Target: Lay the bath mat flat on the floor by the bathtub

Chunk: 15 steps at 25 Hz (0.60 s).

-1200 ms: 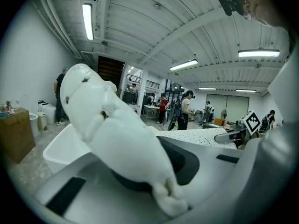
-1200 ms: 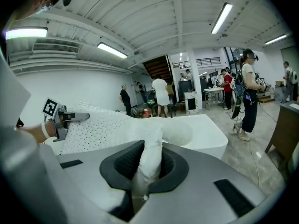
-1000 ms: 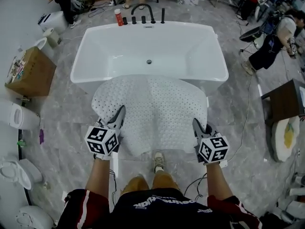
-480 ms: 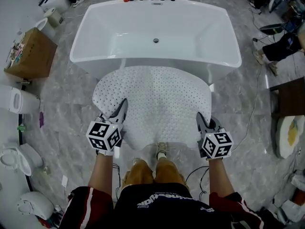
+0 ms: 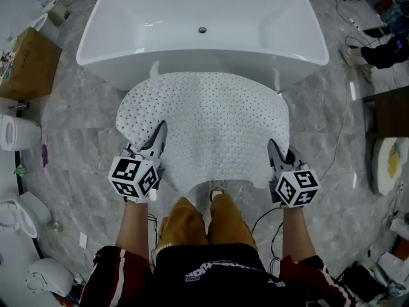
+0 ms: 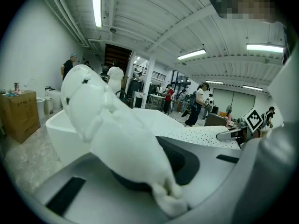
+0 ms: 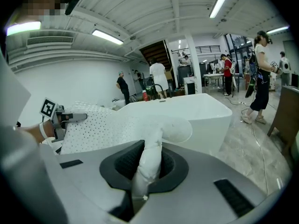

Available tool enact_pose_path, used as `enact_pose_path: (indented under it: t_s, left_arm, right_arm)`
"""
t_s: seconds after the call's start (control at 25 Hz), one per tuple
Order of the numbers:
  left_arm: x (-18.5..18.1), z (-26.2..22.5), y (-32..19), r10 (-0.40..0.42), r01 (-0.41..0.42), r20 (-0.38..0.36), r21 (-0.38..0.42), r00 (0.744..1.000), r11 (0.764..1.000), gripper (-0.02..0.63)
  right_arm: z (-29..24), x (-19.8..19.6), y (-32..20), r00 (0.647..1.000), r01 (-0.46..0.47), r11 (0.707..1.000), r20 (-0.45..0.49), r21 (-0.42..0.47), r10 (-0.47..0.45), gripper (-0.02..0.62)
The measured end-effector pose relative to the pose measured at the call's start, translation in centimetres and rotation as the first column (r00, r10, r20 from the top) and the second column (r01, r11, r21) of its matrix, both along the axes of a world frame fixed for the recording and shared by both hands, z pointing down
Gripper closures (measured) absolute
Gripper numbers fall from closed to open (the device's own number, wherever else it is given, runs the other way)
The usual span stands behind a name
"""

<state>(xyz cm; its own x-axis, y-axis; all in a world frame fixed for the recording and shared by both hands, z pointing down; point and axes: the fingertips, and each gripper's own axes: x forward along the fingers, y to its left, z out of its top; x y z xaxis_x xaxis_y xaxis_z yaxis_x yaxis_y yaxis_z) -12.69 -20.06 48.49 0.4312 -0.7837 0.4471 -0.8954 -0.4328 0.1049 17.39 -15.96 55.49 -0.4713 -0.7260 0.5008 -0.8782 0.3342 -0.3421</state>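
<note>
Bath mat (image 5: 204, 120), white w/ small holes all over, hangs spread btwn the two grippers, in front of the bathtub (image 5: 300, 24). Left gripper (image 5: 160, 132) pinches the mat's near left corner. In the left gripper view a thick bunched fold sits clamped btwn its jaws and billows up to the left. Right gripper (image 5: 274, 149) pinches the near right corner, jaws nearly together on a thin upright fold of mat, per the right gripper view. In the head view the grippers sit side by side, well apart, each w/ its marker cube toward the person. The mat's near edge curves in at the middle, just above the person's shoe (image 5: 217, 192). Its far edge is rounded and lies just beside the tub's outer wall. From above can't tell if that edge touches the floor (image 5: 83, 139) or the wall; prob. close to both. Tub is white, w/ a drain (image 5: 202, 29) in the middle of its bottom. Floor is grey, marble-look. A cardboard box (image 5: 29, 66) stands left of the tub and a dark table (image 5: 391, 110) is at the right edge. Several people (image 7: 260, 73) stand in the background beyond the tub.
</note>
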Motion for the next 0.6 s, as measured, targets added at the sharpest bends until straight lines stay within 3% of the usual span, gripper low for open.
enact_pose_path:
  t_s: [0.36, 0.44, 0.6]
  left_arm:
    - [-0.8, 8.1, 0.4, 0.037, -0.036, -0.018, 0.036, 0.999, 0.999, 0.571]
    - [-1.2, 7.1, -0.3, 0.04, -0.039, -0.031, 0.047, 0.999, 0.998, 0.571]
    - [-1.4, 1.1, -0.2, 0.053, -0.047, -0.097, 0.066, 0.994, 0.997, 0.571]
  right_arm:
    - [8.2, -0.4, 1.5, 0.998, -0.041, 0.999, -0.036, 0.028, 0.042, 0.552]
    - [6.9, -0.9, 0.6, 0.998, -0.041, 0.998, -0.055, 0.039, 0.043, 0.552]
    - [-0.9, -1.4, 0.4, 0.991, -0.03, 0.997, -0.127, 0.065, 0.038, 0.552]
